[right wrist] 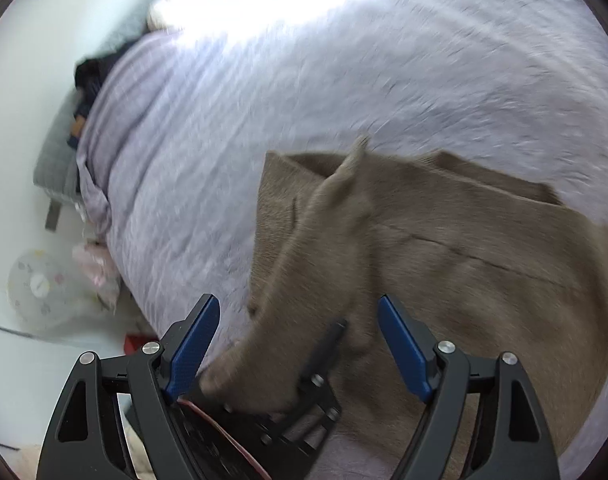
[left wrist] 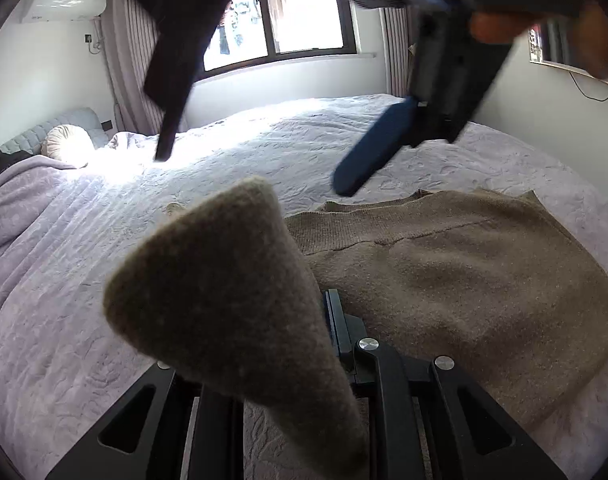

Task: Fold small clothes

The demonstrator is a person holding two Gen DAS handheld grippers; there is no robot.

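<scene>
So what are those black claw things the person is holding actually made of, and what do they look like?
Each gripper is a black frame with triangular cut-outs and silver pivot bolts. The right gripper has two long fingers faced with textured blue pads. The left gripper has the same black build, its fingers mostly hidden. A thin red cable runs along it.

- The brown sweater (left wrist: 464,264) is a knitted wool-like cloth, fuzzy and matt, with finer ribbing at its edge.
- The bedspread (left wrist: 83,280) is pale lilac quilted cloth, matt, stitched into a raised embossed pattern.
- The right gripper (right wrist: 299,344) has a matt black plastic frame, blue pads with a fine dotted texture, and shiny silver metal pivot pins.
- The left gripper (left wrist: 324,328) shows the same matt black plastic and bright metal pins.
- The curtains (left wrist: 131,52) are pleated matt fabric.
- The air conditioner (left wrist: 63,0) has a smooth white plastic shell.
- The headboard (left wrist: 43,132) is grey padded upholstery.
</scene>
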